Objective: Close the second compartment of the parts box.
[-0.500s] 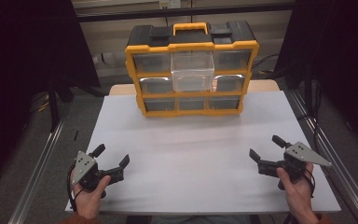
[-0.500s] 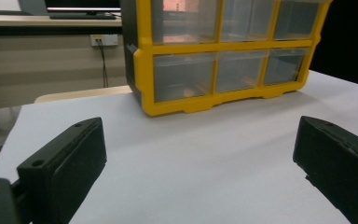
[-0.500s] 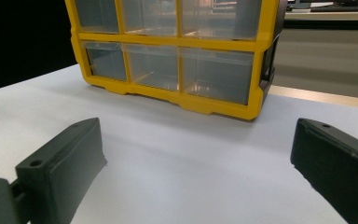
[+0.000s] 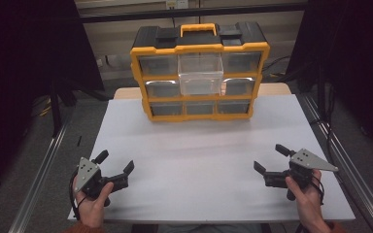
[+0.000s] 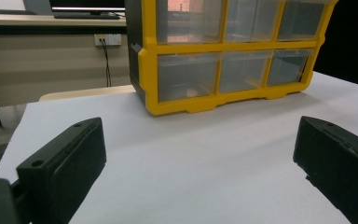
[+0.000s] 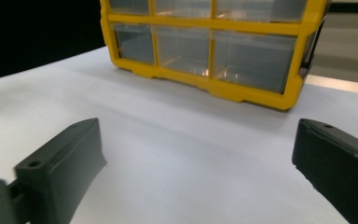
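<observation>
A white bench [image 4: 204, 160] fills the middle of the high view, grey floor [image 4: 29, 160] and metal rails [image 4: 41, 170] at both sides, dark curtains [image 4: 24, 48] in the upper corners — a beige desk [image 5: 42, 28] upper left in the left gripper view.

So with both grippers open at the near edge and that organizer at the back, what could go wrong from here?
1. The clear drawer in the top row's middle slot already sticks out of the yellow organizer; a careless pull might bring it out completely.
2. The organizer stands upright and unheld, so a one-sided tug could slide or tip it.
3. The left gripper and right gripper both start far off, so the long reach may arrive misaligned.
</observation>
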{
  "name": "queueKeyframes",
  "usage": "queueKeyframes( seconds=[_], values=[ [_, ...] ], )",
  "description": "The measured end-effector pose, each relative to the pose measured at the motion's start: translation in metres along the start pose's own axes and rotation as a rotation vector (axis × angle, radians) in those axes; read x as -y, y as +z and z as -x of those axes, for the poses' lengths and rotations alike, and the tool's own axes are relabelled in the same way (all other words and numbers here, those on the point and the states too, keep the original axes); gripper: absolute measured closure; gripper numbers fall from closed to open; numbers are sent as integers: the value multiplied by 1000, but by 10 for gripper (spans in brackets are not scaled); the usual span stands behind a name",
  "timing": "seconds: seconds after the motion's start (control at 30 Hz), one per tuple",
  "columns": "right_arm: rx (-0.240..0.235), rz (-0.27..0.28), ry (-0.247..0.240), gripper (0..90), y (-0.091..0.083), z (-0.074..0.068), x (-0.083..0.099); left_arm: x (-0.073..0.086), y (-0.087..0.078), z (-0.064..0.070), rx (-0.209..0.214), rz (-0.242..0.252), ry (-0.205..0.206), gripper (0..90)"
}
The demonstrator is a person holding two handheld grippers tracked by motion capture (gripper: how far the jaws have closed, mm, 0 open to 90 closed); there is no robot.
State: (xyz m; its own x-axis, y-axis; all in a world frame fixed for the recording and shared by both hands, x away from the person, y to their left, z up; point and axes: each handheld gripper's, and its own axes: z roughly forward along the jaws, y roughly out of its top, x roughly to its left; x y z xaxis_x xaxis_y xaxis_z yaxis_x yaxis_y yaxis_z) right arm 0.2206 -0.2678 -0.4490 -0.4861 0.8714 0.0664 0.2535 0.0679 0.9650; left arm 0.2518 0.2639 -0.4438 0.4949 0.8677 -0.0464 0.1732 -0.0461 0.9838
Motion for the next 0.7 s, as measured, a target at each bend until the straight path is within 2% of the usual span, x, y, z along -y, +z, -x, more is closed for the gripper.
queueKeyframes(
  seconds=[0.07,0.1,0.2,0.3,0.33,0.43,0.5,0.57,0.63,0.67,0.7],
  values=[
    [-20,-7,26,6,1,-3,0,1,-2,-2,6,-5,8,25],
    [-28,-5,31,12,1,-3,0,1,-2,-2,-6,-7,5,25],
    [-13,0,30,47,3,-8,-2,0,-3,-2,-6,0,8,25],
    [-27,8,42,60,6,-13,-3,0,-3,-2,-3,0,8,25],
    [-27,17,61,60,7,-16,-3,0,-3,-3,-14,3,22,26],
    [-27,20,74,55,11,-20,-4,0,-2,-3,-12,13,3,26],
    [-37,11,64,52,13,-22,-4,0,-3,-3,-20,6,17,26],
    [-64,5,26,31,13,-25,-7,0,-3,-3,-18,8,20,26],
    [-76,13,31,28,13,-27,-8,0,-3,-3,-20,6,21,26],
    [-125,39,12,16,14,-30,-13,1,-3,-4,-21,4,22,26],
    [-125,39,12,16,14,-30,-13,1,-3,-4,-22,4,20,26]
  ],
)
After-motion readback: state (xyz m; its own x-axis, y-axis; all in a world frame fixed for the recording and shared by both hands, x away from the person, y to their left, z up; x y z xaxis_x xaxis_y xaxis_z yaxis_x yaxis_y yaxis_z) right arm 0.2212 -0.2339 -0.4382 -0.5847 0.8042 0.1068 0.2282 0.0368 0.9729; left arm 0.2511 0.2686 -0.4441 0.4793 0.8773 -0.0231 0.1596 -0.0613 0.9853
